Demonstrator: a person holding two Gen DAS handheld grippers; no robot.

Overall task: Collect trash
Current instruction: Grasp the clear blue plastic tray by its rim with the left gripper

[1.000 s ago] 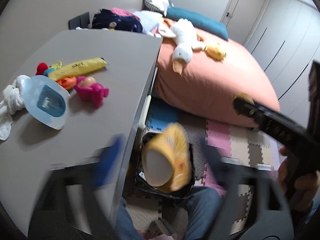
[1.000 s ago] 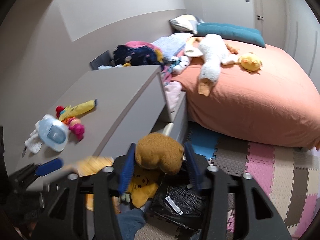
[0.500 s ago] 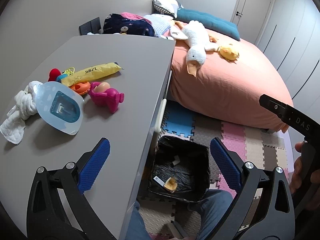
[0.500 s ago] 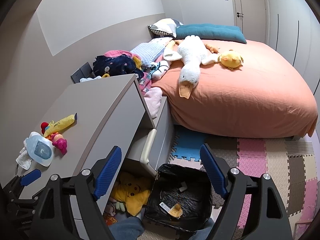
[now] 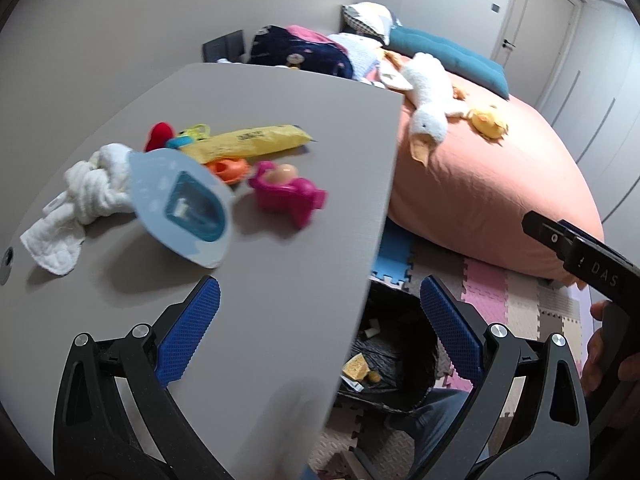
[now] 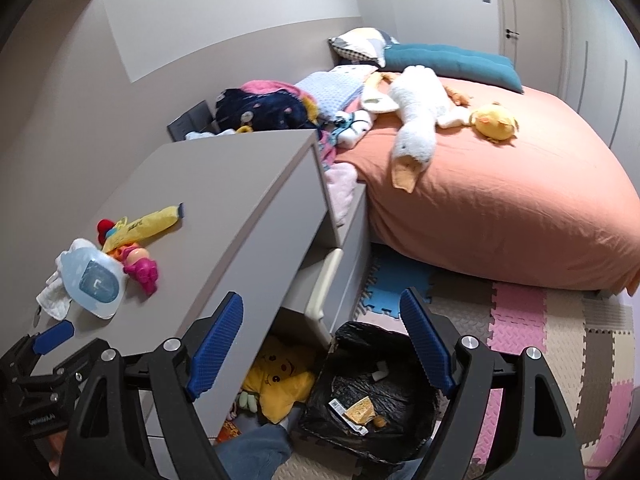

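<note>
Right wrist view: my right tongs (image 6: 322, 344) stand spread and empty above the black-lined trash bin (image 6: 416, 436) on the floor, scraps lying inside. My left tongs (image 5: 320, 330) gape wide too, straddling the grey dresser's (image 5: 280, 128) front edge; the yellow wrapper (image 5: 250, 142) lies mid-top among toys.

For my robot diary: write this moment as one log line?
left gripper: open, empty | right gripper: open, empty | bin: trash inside
</note>
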